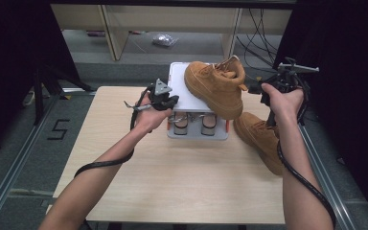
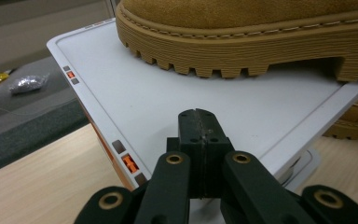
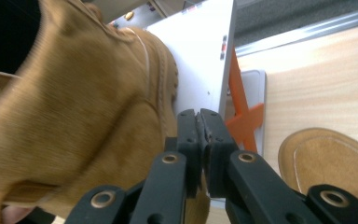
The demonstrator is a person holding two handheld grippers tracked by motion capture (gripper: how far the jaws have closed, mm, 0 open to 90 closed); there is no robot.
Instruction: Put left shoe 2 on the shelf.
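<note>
A tan suede boot (image 1: 215, 86) rests on the white raised platform (image 1: 182, 93), toe toward its left edge. Left gripper (image 2: 198, 122), pressed together, touches that edge; right gripper (image 3: 199, 122) pinches the boot's heel.

tan boot (image 1: 215, 86) showing matt, napped suede and ribbed rubber sole, white platform (image 2: 177, 102) looking like smooth plastic, worktop (image 1: 182, 177) showing pale wood grain, tongs (image 2: 198, 140) appearing matt black plastic

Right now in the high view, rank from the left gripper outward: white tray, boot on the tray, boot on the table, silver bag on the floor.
1. white tray, right beside the left gripper.
2. boot on the tray, to the right.
3. boot on the table, right edge.
4. silver bag, far back on the floor.
</note>
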